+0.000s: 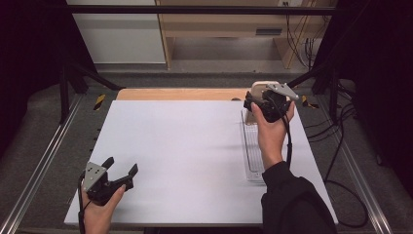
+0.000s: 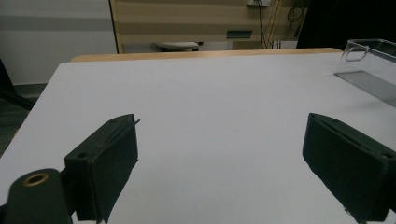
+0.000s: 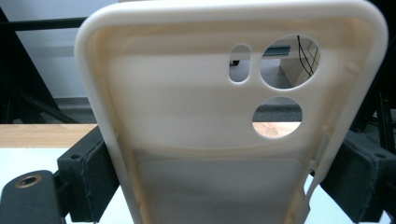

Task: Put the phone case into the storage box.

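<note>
The white table top [image 1: 185, 161] lies mostly bare from its near edge to the wooden strip [image 1: 180, 94] along its far edge, so the whole middle and left of the surface is open room. On the right side a clear plastic tray [image 1: 253, 156] runs lengthwise from near to far, close to the right edge; in the left gripper view it shows at the far right as a transparent tray with a ribbed floor. Metal rails [image 1: 39, 170] flank the table on both sides over grey floor, and loose black cables [image 1: 341, 161] lie beside the right rail. The left gripper [image 1: 122, 171] sits at the near left corner, held low over the surface, its 2 jaws spread wide apart with nothing between them and bare table ahead. The right gripper [image 1: 254, 99] is raised at the far right, over the far end of the tray, near the table's far edge. Its 2 jaws are closed against the side edges of a cream phone case [image 3: 224, 116], which stands upright between them with its hollow inner side facing the camera and 3 camera cutouts near the top. In the high view the case appears as a pale shape just beyond the right hand [image 1: 270, 129].
</note>
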`<state>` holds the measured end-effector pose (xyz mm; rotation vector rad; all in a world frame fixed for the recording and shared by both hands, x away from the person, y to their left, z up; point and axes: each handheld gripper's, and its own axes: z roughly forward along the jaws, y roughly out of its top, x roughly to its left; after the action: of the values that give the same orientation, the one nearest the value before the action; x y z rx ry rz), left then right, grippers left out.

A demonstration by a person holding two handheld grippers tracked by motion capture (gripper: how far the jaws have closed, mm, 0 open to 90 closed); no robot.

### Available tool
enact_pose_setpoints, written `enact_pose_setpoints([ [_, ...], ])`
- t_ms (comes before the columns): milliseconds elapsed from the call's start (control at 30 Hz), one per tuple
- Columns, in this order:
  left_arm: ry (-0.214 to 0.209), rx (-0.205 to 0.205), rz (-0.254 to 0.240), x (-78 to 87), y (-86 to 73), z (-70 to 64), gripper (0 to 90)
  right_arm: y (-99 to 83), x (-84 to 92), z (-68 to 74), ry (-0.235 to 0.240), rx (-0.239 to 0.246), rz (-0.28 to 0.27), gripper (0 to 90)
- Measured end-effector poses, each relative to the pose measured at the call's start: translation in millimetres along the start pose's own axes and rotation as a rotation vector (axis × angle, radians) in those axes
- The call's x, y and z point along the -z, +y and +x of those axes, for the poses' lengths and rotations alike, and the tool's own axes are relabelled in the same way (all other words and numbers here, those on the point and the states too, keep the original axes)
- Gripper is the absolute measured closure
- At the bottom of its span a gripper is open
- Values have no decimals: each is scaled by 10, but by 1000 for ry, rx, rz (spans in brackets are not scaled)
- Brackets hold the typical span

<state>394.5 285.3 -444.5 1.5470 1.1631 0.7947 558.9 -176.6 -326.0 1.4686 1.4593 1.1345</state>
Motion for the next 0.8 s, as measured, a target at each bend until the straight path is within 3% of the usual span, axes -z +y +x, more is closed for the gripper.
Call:
enact_pose_setpoints([
  [800, -3, -5, 1, -2, 1, -6, 101, -46, -106, 28, -36, 7, 25, 107],
])
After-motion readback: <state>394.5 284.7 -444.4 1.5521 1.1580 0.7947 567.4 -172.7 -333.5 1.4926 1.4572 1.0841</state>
